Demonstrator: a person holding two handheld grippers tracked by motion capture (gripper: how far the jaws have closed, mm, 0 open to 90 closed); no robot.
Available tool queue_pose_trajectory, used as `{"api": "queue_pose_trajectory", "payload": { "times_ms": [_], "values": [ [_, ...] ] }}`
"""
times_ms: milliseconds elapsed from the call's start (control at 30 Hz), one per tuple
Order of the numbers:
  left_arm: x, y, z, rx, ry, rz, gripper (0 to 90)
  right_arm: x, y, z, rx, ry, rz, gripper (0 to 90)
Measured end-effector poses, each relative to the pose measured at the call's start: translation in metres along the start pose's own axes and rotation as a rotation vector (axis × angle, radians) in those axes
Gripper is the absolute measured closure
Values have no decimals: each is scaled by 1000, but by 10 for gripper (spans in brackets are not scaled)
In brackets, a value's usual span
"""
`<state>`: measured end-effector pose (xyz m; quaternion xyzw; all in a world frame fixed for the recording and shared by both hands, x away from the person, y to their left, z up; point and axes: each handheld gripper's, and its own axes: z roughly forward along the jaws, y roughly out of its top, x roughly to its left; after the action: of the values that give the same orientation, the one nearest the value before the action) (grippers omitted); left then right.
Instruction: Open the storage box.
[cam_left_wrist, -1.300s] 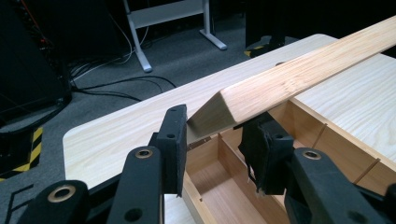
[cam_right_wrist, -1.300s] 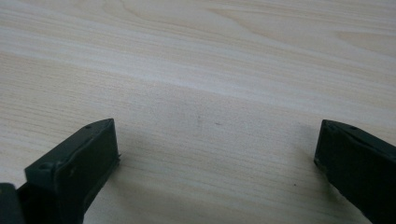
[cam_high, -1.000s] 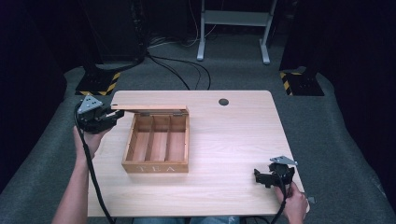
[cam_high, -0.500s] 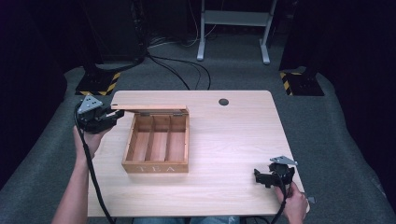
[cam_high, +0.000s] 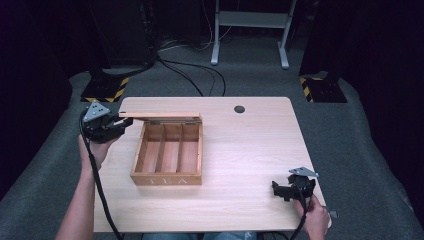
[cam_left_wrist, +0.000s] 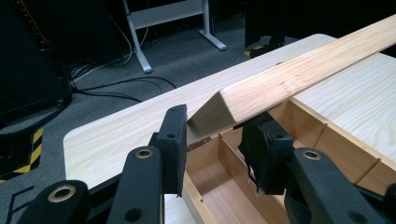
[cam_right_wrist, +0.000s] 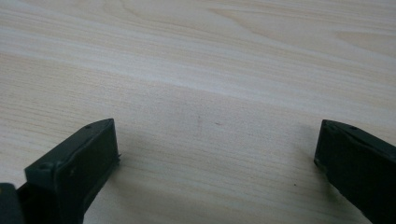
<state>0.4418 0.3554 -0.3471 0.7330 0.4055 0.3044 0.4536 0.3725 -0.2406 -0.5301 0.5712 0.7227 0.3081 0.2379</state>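
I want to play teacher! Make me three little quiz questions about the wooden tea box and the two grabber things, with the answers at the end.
1. True or false: the lid of the tea box is shut flat.
2. What does the left gripper have between its jaws?
A. a tea bag
B. the corner of the lid
C. a cable
3. Fill the gap: the right gripper has its jaws spread wide over the bare ______.

Key
1. False: the lid is raised and the box's three compartments show, all empty.
2. B
3. table
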Motion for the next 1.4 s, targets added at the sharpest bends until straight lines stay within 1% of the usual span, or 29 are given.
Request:
{"api": "queue_pose_trajectory", "payload": {
  "times_ms": [1033,1067,1100,1167,1200,1400],
  "values": [
    [0,0,0,1,-1,2,607,0,0,0,0,0,0,0],
    [0,0,0,1,-1,2,608,1,0,0,-4,-5,11,0],
    [0,0,0,1,-1,1,607,0,0,0,0,1,-2,0],
    [0,0,0,1,-1,2,608,0,0,0,-3,-3,7,0],
    [0,0,0,1,-1,2,607,0,0,0,0,1,-1,0],
    [0,0,0,2,-1,4,607,0,0,0,0,-1,1,0]
  ]
}}
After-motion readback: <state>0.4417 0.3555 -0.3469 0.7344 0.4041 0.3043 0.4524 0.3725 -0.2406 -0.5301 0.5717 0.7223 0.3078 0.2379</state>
